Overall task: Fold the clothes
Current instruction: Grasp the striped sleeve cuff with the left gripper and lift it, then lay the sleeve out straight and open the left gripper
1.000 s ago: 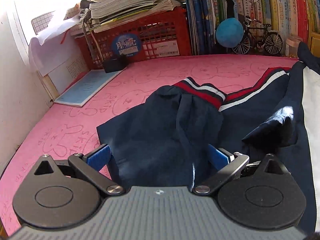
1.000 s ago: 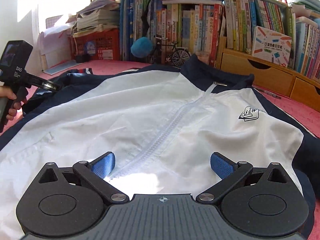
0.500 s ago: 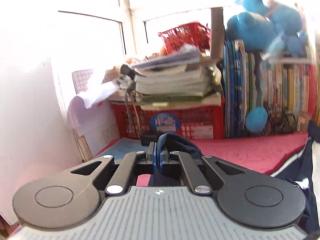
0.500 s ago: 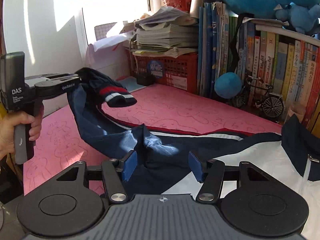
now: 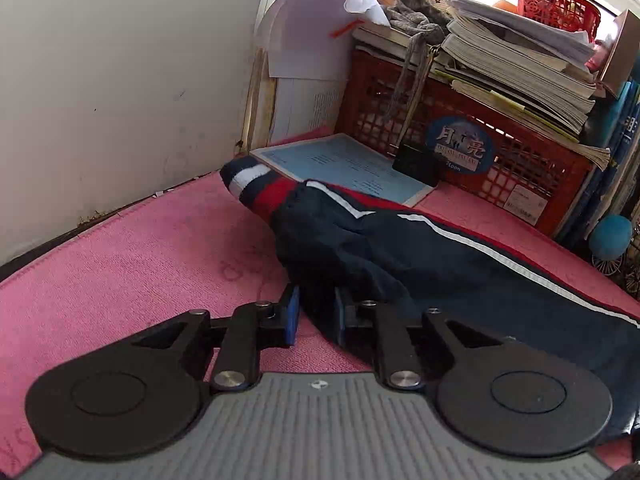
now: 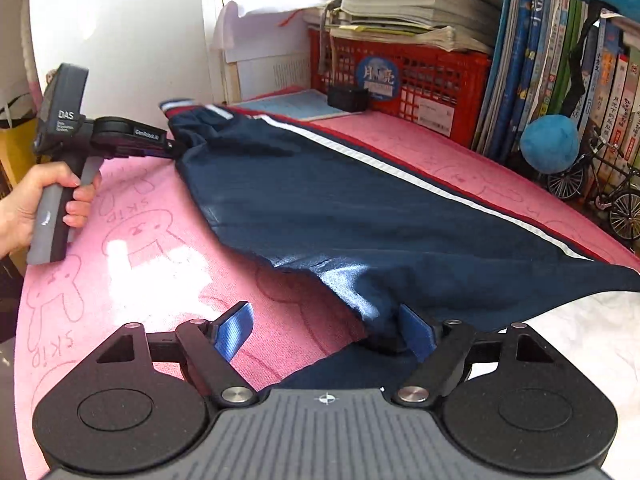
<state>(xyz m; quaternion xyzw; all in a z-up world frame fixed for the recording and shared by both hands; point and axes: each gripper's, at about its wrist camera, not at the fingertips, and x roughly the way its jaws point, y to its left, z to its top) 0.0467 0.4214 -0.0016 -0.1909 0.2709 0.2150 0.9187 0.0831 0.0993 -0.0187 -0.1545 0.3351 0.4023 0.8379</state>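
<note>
The navy sleeve (image 6: 320, 204) lies stretched toward the pink surface's (image 6: 132, 264) far left corner, cuff (image 5: 256, 184) overlapping a blue booklet (image 5: 340, 164). Left tongs (image 5: 316, 316) pinch its fabric; right tongs (image 6: 324, 332) gape wide near the armpit. A red crate (image 6: 420, 80) of papers stands behind.
</note>
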